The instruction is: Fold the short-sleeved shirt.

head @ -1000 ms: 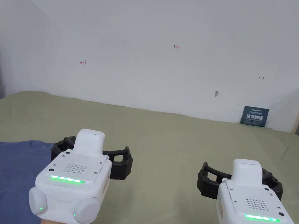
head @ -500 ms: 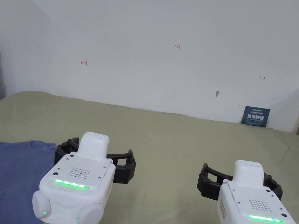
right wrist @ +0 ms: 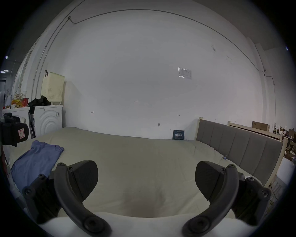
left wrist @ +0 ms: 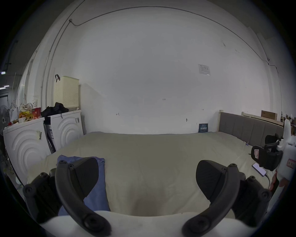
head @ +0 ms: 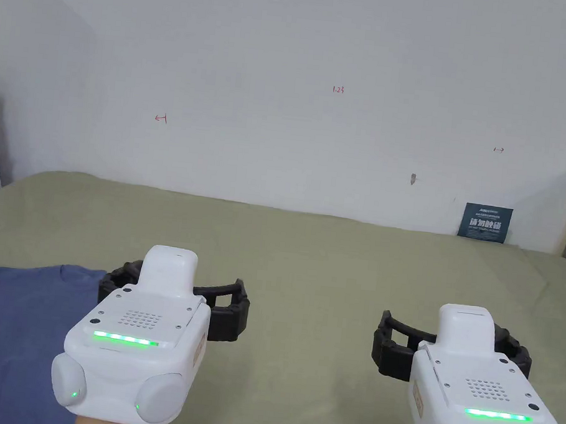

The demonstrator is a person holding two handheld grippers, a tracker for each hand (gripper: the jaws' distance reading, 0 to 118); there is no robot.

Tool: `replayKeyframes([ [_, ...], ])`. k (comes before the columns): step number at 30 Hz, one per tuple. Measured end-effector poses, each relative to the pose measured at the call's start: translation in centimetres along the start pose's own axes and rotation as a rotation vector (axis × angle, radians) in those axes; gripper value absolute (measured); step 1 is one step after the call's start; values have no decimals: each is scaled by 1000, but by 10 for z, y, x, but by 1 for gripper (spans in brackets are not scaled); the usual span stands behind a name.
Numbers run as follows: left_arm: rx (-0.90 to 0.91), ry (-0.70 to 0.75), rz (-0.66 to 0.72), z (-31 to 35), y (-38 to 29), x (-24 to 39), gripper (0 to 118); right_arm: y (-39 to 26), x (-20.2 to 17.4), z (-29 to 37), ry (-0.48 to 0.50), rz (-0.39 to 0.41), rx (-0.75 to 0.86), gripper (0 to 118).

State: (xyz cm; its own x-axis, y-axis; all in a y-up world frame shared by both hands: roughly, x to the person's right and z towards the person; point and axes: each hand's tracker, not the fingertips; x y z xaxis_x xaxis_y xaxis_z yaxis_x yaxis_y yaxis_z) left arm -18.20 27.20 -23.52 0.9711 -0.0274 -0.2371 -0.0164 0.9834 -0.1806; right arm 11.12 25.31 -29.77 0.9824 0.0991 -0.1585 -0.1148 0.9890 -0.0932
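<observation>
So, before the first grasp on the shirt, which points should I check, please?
1. Left hand-held gripper open, empty: ok.
2. Right hand-held gripper open, empty: ok.
3. Blue shirt lies on the bed, nothing on it: ok.
4. Shirt spread flat: cannot tell, its near part is out of frame.
5. Grippers over the shirt: not ok, it lies to their left.
6. Phone apart from the shirt: ok.

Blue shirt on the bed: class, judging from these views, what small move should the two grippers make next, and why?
Probably shift both grippers leftward to the blue shirt. The left gripper and right gripper hang open above bare bed sheet, holding nothing, and the shirt lies flat to their left.
</observation>
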Motion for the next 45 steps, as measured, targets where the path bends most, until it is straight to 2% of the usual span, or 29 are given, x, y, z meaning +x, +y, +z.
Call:
replayKeyframes([
  [1,-5,-1,-2,0,1,1,89,1,0,2,9,-5,1,83],
  [2,-4,-15,-2,-1,1,2,12,1,0,3,15,-2,6,9],
  [3,-12,-2,-5,-5,1,3,1,1,-3,0,-21,14,10,0],
  [4,9,41,10,-9,0,1,0,-3,-2,-3,-74,11,66,0],
  [6,-44,-4,49,-12,3,1,0,-2,4,-3,-35,2,28,0],
  [13,-36,17,29,-15,4,-5,1,-7,17,-13,-65,-30,-21,0],
  [17,-51,48,14,-15,1,-23,1,-9,2,-20,-55,-8,-46,0],
  [19,-53,89,16,-11,-2,-42,1,-8,-16,-24,-15,-16,-54,0],
  [21,-58,169,18,-3,-4,-70,1,-7,-42,-31,67,-29,-70,0],
  [25,-68,317,51,24,-7,-137,1,3,-123,-36,260,-1,-55,0],
  [29,-84,479,78,63,-12,-203,2,14,-205,-34,449,-16,-73,0],
  [33,-101,574,141,109,-17,-251,2,19,-265,-30,576,-5,-65,0],
  [37,-120,664,136,135,-27,-284,2,22,-297,-23,638,3,-64,0],
  [45,-136,671,145,135,-32,-293,2,28,-308,-32,645,15,-83,0],
])
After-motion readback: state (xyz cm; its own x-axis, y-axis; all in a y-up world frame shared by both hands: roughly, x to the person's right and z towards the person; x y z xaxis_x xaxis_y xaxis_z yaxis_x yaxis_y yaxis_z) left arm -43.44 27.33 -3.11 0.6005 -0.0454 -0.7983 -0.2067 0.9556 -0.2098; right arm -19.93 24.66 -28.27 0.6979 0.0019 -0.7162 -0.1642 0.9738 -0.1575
